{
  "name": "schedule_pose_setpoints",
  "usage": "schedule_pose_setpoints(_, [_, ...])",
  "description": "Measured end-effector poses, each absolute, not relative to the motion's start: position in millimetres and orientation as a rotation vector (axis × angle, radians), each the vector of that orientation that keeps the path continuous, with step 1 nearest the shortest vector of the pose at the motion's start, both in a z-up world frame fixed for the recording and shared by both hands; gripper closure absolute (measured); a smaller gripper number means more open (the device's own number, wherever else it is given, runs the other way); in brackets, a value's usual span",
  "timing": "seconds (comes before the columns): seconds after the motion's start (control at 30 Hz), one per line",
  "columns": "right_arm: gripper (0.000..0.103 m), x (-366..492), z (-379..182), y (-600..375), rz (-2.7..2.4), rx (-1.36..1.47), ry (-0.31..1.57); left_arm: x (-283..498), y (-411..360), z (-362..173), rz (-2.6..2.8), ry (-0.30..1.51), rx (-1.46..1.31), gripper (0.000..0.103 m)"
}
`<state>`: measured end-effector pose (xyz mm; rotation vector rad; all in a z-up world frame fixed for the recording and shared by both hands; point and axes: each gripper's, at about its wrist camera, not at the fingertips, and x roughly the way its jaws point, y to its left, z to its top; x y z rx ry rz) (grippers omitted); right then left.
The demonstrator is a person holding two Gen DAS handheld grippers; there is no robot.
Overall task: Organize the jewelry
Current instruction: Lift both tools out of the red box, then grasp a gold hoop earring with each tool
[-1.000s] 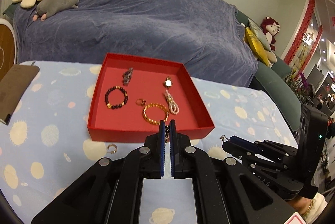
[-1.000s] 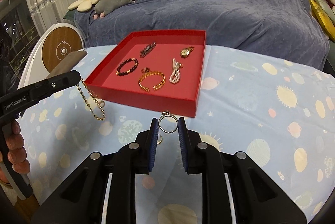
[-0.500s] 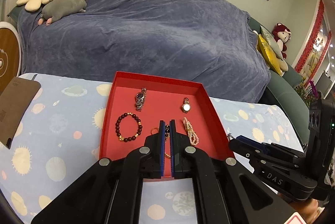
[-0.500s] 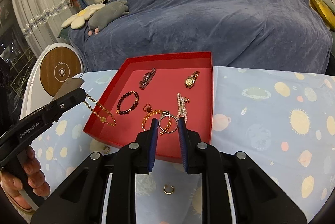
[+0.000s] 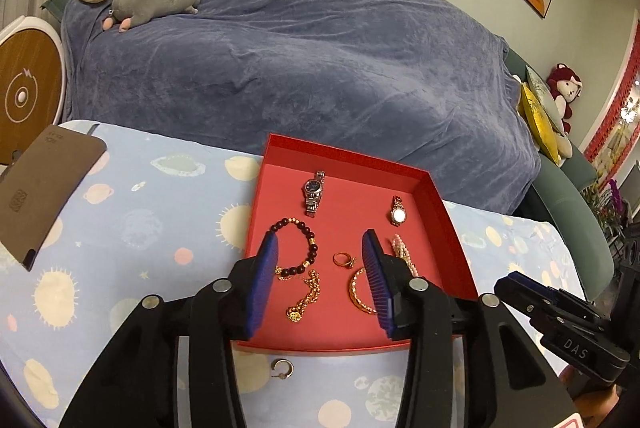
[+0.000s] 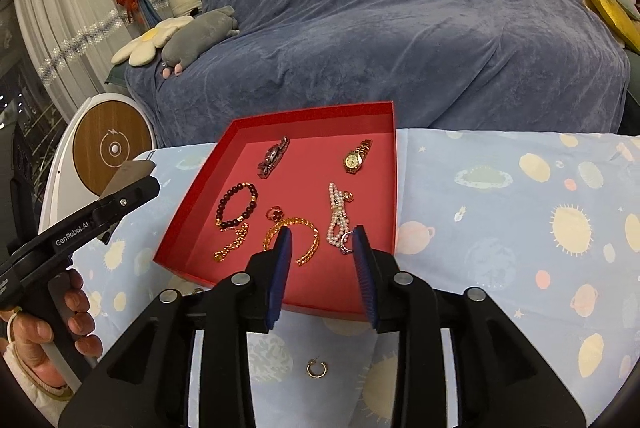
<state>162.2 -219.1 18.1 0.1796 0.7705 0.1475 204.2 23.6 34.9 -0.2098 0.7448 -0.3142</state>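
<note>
- Over the red tray (image 5: 444, 212), the left gripper (image 5: 320, 248) hangs with jaws spread wide, gripping nothing; below it, on the tray floor, lies a gold chain necklace (image 5: 306, 292) with its pendant
- Beside it, the right gripper (image 6: 320, 240) is likewise spread apart; a silver ring (image 6: 347, 242) rests at the pearl bracelet (image 6: 338, 214)
- Two watches (image 5: 314, 192), a dark bead bracelet (image 5: 298, 248), a gold ring (image 5: 344, 260) and a gold bangle (image 6: 296, 238) share the tray
- On the planet-print cloth (image 6: 500, 228), a gold hoop earring (image 6: 317, 368) sits just outside the tray's near wall
</note>
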Motion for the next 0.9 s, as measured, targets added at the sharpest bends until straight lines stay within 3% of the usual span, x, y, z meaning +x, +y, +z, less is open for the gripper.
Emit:
schedule_pose_setpoints(0.67, [0.068,111.8,-29.4,-191.8,0.177,0.12,0.891,153.5,41.9,3.3,-0.228,0.827,-0.038,0.053])
schedule_pose_setpoints(0.9, [0.068,110.5,-46.0,-189.8,0.181,0.11,0.931,149.4,27.5,-19.2,-0.263,0.892,-0.019,0.042])
